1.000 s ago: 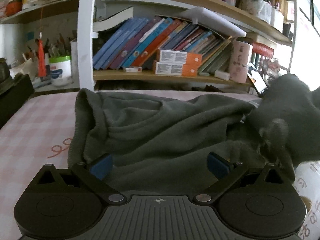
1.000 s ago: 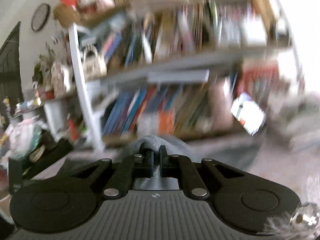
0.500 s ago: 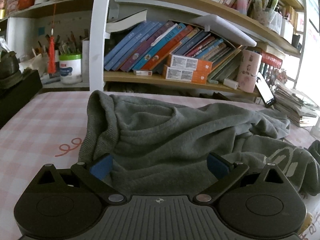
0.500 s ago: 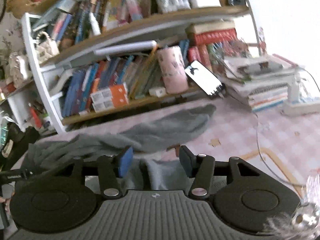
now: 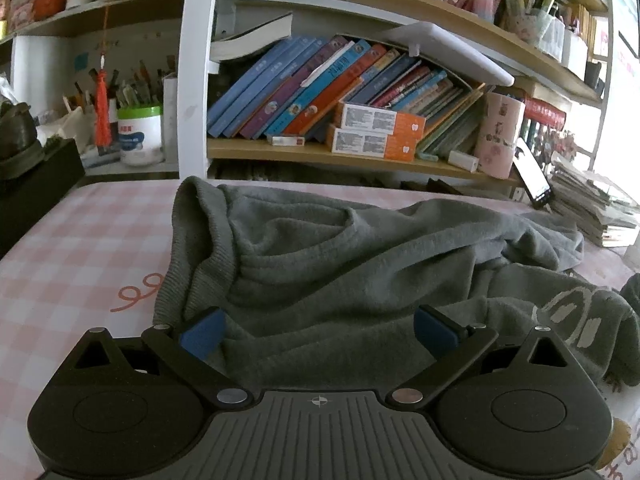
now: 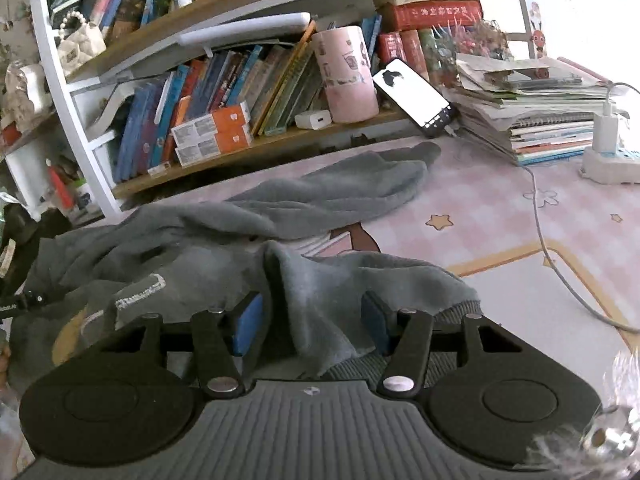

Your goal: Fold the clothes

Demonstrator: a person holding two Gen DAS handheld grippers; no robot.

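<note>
Table: a tabletop with a pink checked cloth (image 5: pixel 72 248) carries the work; a bookshelf (image 5: pixel 320 156) stands behind it.
Garment: one grey sweatshirt (image 5: pixel 340 264) lies crumpled across the cloth, not yet flat. A ribbed cuff or hem (image 5: pixel 192 216) stands up at its left end, a sleeve (image 6: pixel 352 188) trails toward the shelf, and a pale printed patch (image 6: pixel 140 290) shows on its near side.
Left claw: the left gripper (image 5: pixel 318 330) sits low at the near edge of the sweatshirt, jaws spread wide. Fabric lies between and below them, but nothing is held.
Right claw: the right gripper (image 6: pixel 312 322) has its jaws about half apart, with a raised ridge of grey cloth between the blue pads (image 6: pixel 248 322). The pads do not press it; no hold.
Clutter: a phone (image 6: pixel 416 98) leans by a stack of papers (image 6: pixel 540 120), and a white cable (image 6: pixel 560 264) crosses the cloth well apart from the sweatshirt.
Step in hand: judged as early, spreading before any fold.
Next move: likely each claw must pinch an edge, lift, and draw the sweatshirt flat.
</note>
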